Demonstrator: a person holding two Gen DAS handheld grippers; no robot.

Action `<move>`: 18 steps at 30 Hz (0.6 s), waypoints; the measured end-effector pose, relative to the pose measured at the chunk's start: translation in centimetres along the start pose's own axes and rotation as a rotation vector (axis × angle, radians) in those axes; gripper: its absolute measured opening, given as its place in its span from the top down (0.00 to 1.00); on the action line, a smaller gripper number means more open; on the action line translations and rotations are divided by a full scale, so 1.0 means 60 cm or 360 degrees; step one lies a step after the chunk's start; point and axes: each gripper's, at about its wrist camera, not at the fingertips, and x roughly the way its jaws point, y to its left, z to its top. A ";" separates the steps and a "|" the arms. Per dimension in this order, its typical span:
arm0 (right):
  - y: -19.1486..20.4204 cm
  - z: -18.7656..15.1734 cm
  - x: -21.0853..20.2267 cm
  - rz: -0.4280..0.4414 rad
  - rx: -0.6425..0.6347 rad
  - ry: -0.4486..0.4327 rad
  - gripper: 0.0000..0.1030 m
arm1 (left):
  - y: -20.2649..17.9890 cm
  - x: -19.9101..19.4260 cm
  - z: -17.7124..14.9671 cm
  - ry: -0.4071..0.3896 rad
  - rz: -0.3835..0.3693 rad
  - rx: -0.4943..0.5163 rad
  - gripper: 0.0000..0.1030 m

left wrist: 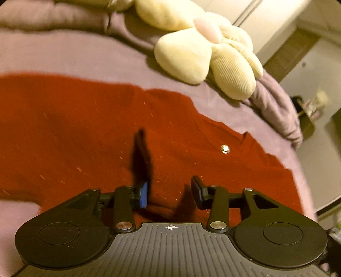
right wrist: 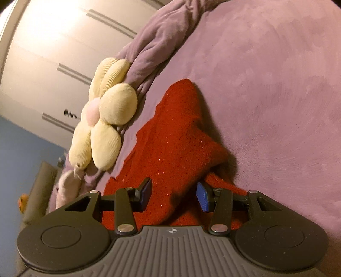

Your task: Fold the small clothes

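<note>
Each gripper (left wrist: 171, 192) (right wrist: 174, 196) has a ribbed grey body, black round side discs, silver screws and blue-padded black fingers (right wrist: 203, 197).

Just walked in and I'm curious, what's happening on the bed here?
A person is folding a red knit garment on a purple bed cover, with a handheld tool in each hand. The left tool hovers open above the flat part. A raised fold lies between the right tool's pads. A cream flower cushion sits nearby.

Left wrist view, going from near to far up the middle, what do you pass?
Left tongs → red garment → purple bed cover → cream flower cushion → bunched purple blanket.
</note>
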 end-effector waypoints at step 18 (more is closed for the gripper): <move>0.006 -0.015 0.041 0.0050 0.0159 -0.0026 0.56 | 0.032 -0.078 0.073 -0.0228 0.0199 0.0192 0.79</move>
